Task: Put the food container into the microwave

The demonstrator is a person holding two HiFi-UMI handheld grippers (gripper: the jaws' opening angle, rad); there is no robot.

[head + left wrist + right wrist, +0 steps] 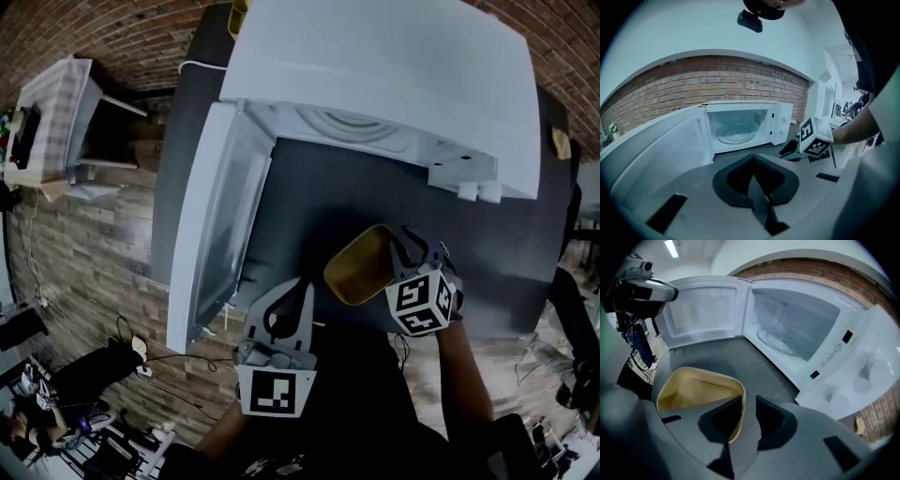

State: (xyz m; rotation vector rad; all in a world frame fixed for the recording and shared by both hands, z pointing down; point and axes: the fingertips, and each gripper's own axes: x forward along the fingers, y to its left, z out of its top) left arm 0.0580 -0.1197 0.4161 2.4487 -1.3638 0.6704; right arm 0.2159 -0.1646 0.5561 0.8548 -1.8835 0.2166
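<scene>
The white microwave [394, 66] fills the top of the head view, standing on a dark table [375, 197], with its door [211, 216] swung fully open to the left of the frame. The yellow food container [359, 265] is just below the centre of that view, outside the oven and in front of its open mouth, tilted so that its empty inside shows. The right gripper [394, 251] holds it by the rim. In the right gripper view the jaws of the right gripper [749, 401] stand narrow, with the wall of the food container [698, 390] pinched between them, one jaw inside and one outside. Beyond it, in the upper right, the lit cavity shows its glass turntable [780, 341]. The left gripper [302, 289] sits lower left of the container, near it but apart. In the left gripper view the left gripper [753, 173] has its jaws pressed together with nothing between them, facing the microwave [740, 129] and a brick wall [693, 84] behind it.
</scene>
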